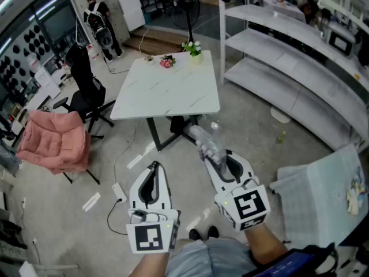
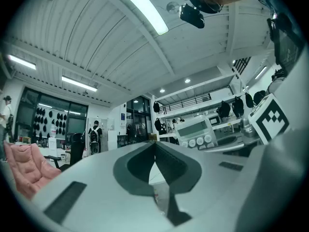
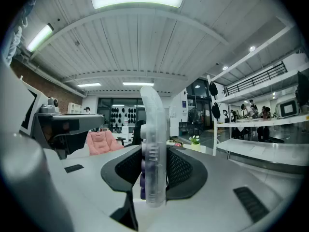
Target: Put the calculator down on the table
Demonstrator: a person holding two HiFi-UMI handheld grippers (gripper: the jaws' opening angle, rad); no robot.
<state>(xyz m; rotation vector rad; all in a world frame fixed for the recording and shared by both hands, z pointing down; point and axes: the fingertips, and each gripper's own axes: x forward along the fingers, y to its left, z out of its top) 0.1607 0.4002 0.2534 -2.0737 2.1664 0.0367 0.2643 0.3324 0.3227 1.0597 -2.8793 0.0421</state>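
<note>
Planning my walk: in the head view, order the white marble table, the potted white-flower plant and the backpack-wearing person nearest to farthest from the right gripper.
1. The white marble table, straight ahead of the right gripper.
2. The potted white-flower plant, on the table's far edge.
3. The backpack-wearing person, far back left.

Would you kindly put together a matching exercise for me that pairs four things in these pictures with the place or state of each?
Things:
1. transparent plastic calculator with purple keys
2. left gripper
3. pink cushioned chair
4. potted white flowers

Places or states:
A. on the floor, left of the white marble table
B. jaws together, nothing between them
C. at that table's far edge
D. clamped edge-on in the right gripper

Pairs: 1-D, 2-B, 3-A, 4-C.
</note>
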